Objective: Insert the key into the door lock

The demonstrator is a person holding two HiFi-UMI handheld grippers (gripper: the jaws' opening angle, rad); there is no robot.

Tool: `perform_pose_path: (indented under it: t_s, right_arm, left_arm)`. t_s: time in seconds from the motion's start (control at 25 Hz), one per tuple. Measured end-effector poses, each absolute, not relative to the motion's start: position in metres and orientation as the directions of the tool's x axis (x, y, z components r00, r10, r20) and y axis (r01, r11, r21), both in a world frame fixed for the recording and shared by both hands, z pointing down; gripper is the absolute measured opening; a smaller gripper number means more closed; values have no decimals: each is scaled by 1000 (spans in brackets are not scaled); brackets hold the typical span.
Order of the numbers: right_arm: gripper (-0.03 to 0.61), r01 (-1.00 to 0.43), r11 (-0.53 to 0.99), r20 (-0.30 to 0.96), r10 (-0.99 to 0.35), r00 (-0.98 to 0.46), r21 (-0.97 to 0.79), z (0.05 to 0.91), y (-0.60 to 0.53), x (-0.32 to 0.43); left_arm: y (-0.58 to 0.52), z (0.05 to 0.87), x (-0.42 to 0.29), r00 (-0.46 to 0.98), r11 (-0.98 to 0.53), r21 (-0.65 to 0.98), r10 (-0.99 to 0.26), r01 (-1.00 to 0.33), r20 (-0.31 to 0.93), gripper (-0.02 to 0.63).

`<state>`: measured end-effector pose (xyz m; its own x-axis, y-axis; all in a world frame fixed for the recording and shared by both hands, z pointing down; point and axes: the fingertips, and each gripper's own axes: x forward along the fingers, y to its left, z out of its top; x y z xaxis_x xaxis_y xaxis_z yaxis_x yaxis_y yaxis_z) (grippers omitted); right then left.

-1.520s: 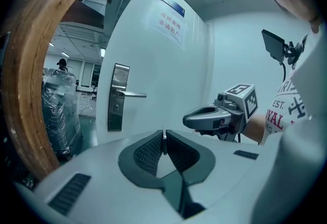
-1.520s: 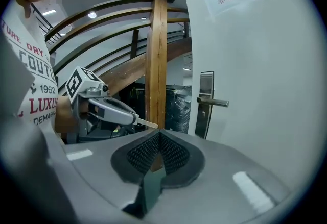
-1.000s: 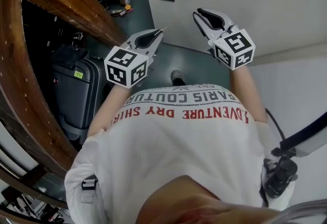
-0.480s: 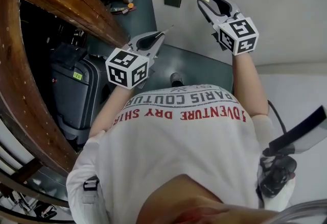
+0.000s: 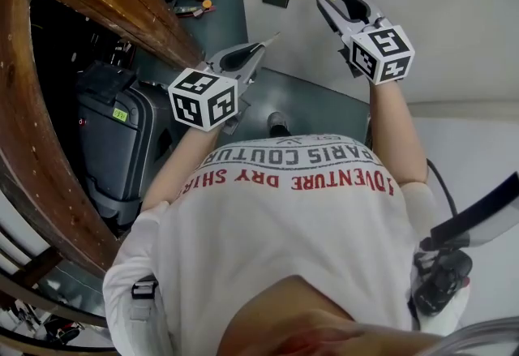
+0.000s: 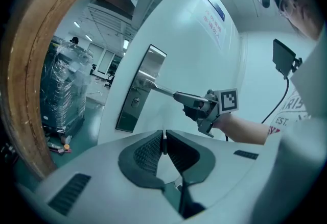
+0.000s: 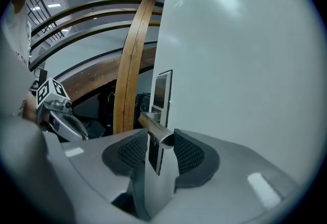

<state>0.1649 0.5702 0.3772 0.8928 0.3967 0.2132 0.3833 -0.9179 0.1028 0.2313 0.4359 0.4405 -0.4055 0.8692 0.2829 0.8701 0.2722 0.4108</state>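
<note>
The left gripper (image 6: 163, 135) had its fingers (image 6: 145, 152) pressed shut on the key (image 5: 269, 39), a thin blade that stuck out ahead of the fingertips towards the door (image 7: 245, 65). The keyhole (image 6: 135, 101) sat low in the lock plate (image 6: 134, 96), well ahead of those fingertips and off to their left, so the key was not yet at the lock.

The right gripper (image 7: 161, 137) was spread wide, with the free end of the door handle (image 7: 153, 125) lying between its fingers (image 7: 189, 154). The handle seemed close against the right finger, with a gap showing on the left. I judged it a loose straddle, not a clamp.

The chief risk lay in that slim pinch. The key was held edge-on between the pads. If its tip met the plate rather than the slot, it would likely pivot or slide back between the fingers. A slight roll of the left gripper would leave the blade out of line with the slot, and it could jam at the mouth.

The handle projected from the plate just above the keyhole, and the right gripper sat on its end. A high approach could knock the key against either. Closing or leaning on the handle could swing the door and carry the keyhole away from the key.
</note>
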Motion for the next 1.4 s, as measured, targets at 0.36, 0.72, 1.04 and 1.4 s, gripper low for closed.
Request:
perform_pose_path:
  t_s: [0.36, 0.72, 1.04, 1.4]
  right_arm:
    - [152, 384, -918, 217, 396, 892, 96, 379, 571, 165]
    - [152, 375, -922, 206, 386, 899, 95, 378, 571, 165]
    - [152, 369, -925, 197, 379, 904, 86, 379, 574, 164]
    - [150, 367, -927, 191, 375, 907, 78, 378, 574, 163]
  left_arm:
    - [470, 431, 252, -294, 156, 741, 954, 653, 58, 23]
    - [526, 454, 270, -139, 88, 944, 989, 319, -45, 23]
    - [549, 463, 272, -84, 80, 970, 995, 228, -62, 23]
    - [560, 464, 271, -57, 78, 984, 996, 162, -70, 23]
